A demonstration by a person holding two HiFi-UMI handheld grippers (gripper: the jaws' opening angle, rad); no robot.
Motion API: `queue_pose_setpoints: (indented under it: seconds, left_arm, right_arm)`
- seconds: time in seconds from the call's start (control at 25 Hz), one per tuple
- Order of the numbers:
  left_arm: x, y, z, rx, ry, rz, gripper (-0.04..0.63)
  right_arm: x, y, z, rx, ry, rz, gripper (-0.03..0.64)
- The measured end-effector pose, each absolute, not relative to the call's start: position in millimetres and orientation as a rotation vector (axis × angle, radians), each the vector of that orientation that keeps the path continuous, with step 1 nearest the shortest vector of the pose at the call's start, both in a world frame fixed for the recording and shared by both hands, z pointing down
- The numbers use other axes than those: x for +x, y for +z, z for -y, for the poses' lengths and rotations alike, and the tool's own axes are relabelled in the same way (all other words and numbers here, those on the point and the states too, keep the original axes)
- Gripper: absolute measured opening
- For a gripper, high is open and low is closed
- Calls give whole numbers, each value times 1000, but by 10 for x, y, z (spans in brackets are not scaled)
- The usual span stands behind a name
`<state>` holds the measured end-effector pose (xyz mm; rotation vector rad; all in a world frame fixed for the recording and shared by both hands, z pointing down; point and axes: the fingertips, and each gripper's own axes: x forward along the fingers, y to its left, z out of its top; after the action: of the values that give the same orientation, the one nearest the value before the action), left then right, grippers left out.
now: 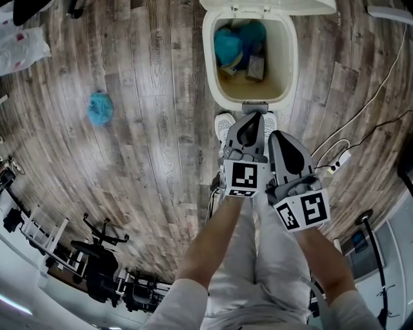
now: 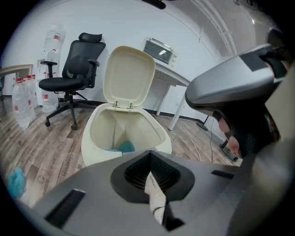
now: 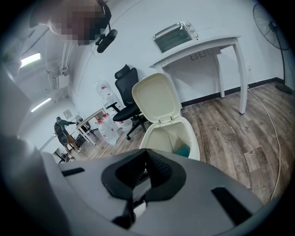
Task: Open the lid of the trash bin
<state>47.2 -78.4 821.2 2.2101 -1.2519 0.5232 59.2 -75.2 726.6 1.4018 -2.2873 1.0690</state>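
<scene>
A cream trash bin (image 1: pixel 210 58) stands on the wood floor with its lid (image 1: pixel 271 5) tipped up and back. Inside lie blue crumpled waste (image 1: pixel 227 46) and a brown scrap. My two shoes (image 1: pixel 224 124) stand just before its pedal (image 1: pixel 255 105). The left gripper (image 1: pixel 251 122) and right gripper (image 1: pixel 279 136) hover side by side over my feet, short of the bin, both shut and empty. In the left gripper view the bin (image 2: pixel 92 138) and raised lid (image 2: pixel 129 76) lie ahead of the shut jaws (image 2: pixel 151 170). The right gripper view shows the bin (image 3: pixel 191 138) and lid (image 3: pixel 156 99) beyond its jaws (image 3: pixel 145 173).
A blue crumpled wad (image 1: pixel 100 107) lies on the floor to the left. Cables and a power strip (image 1: pixel 339 161) run at the right. A black office chair (image 2: pixel 73 78), a white desk with a toaster oven (image 3: pixel 203 50) and plastic bags (image 1: pixel 19 45) stand around.
</scene>
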Motion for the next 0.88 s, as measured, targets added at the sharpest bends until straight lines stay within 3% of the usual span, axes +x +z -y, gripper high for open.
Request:
queue_pose_setpoints:
  seconds: [0.48, 0.88]
  left_arm:
    - [347, 8040, 906, 2224, 534, 1275, -2]
    - [69, 7245, 1245, 2287, 478, 1363, -2]
  right_arm:
    - [672, 7041, 909, 1427, 1042, 2301, 17]
    - [791, 6585, 1084, 1464, 989, 2313, 15]
